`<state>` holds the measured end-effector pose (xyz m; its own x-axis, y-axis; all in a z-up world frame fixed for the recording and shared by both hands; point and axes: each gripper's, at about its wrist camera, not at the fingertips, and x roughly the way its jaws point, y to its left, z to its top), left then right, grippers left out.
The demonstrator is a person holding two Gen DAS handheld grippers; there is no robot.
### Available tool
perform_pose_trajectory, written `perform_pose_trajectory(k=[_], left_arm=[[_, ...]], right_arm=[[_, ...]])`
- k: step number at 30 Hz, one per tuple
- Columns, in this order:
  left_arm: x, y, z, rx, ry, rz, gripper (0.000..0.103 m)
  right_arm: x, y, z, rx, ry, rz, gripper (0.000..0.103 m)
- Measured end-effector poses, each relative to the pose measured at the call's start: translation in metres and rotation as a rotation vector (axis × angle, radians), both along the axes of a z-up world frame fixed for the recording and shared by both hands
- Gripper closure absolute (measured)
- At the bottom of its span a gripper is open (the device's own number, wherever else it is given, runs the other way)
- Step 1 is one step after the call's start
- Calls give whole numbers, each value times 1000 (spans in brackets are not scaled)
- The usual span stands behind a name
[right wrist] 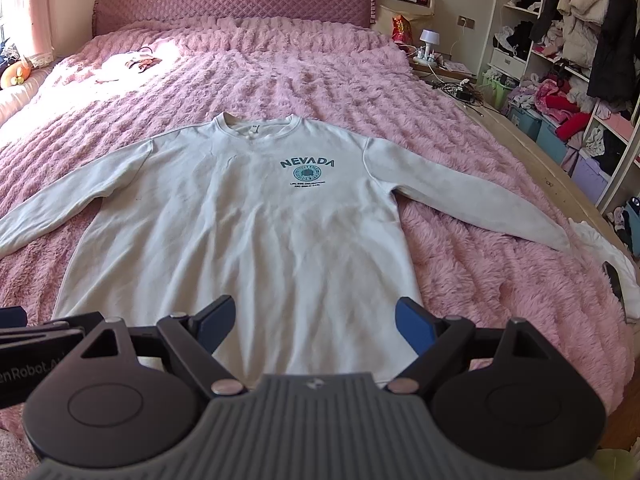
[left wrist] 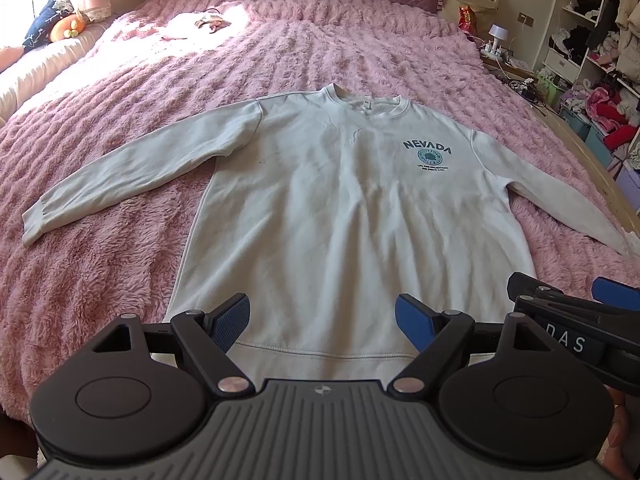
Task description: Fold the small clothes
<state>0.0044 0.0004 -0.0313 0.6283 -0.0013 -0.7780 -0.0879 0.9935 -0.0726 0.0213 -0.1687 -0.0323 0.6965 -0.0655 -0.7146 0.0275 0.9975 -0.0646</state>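
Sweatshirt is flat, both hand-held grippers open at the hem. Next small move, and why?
Probably bring the left hand-held gripper toward the left sleeve and close on its cuff. The sweatshirt lies face up on the pink blanket, with both sleeves spread and nothing folded. Both the left and the right hand-held gripper are open and empty at the hem, so a sleeve fold-in looks like the natural start.

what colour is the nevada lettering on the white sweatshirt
Dark teal NEVADA lettering, clearest in the right wrist view.
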Motion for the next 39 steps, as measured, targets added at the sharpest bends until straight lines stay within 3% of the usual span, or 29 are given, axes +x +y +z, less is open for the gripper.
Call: perform_pose_trajectory(k=[8,13,21,29,31,39], left_arm=[[14,-5,2,-1,16,-21,7],[31,-18,-1,-41,15,-84,7],[83,-57,-11,-144,-14,-240,6],[156,-121,-26,-190,-63,-411,6],[175,-139,-33,-194,-67,-444,6],[231,-200,-57,-258,-99,-533,7]], right_arm=[[9,-4,-4,6,13,-14,20],[19,-17,-10,-21,-7,-57,20],[34,-69,-19,19,-152,-34,20],[63,-190,-30,148,-368,-330,23],[73,-229,-40,215,-367,-374,33],[98,-340,-83,206,-383,-636,38]])
